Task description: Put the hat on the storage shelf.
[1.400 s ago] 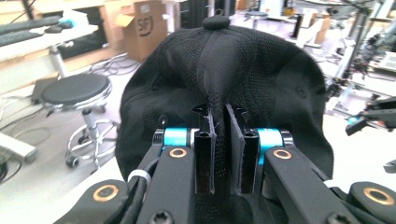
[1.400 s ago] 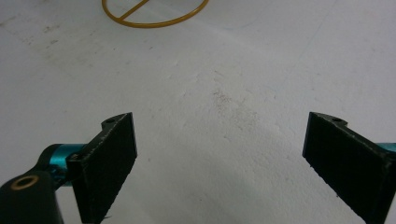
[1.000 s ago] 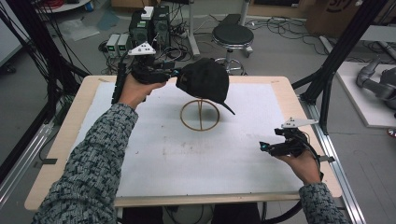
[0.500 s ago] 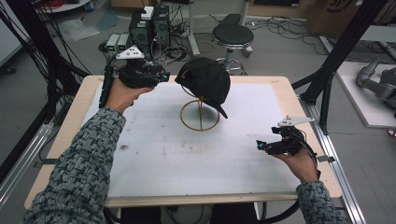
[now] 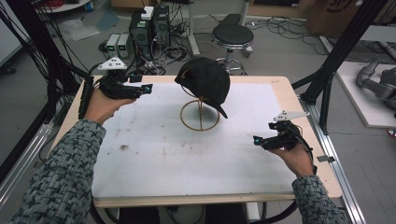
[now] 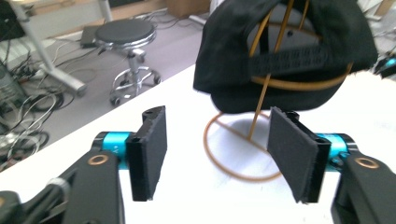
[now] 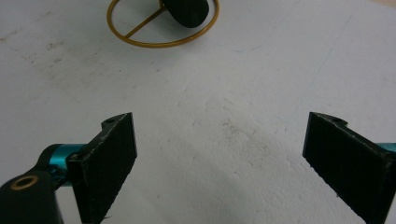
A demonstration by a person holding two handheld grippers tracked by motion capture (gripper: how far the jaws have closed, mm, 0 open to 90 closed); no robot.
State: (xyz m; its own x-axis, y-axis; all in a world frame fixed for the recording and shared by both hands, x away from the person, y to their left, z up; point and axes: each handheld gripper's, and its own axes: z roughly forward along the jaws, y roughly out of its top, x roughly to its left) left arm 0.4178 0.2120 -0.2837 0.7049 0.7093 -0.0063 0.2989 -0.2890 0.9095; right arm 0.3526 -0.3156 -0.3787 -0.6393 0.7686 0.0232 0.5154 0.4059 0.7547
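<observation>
Black cap — strapback, perched on gold wire stand.

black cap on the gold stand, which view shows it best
The high view: the whole black cap sits on the gold stand, crown, brim and ring base all visible. The left gripper view is closer but shows only its back strap side, cropped. The right gripper view catches just the brim tip.

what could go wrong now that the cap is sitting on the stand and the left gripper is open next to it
The black cap sits lopsided on the thin gold wire stand, brim hanging low to one side, so it might slip off. The left gripper, whose jaws have just been opening with nothing between them, is close behind the cap; a careless swing could tip the light stand. The right gripper is open and well clear.
</observation>
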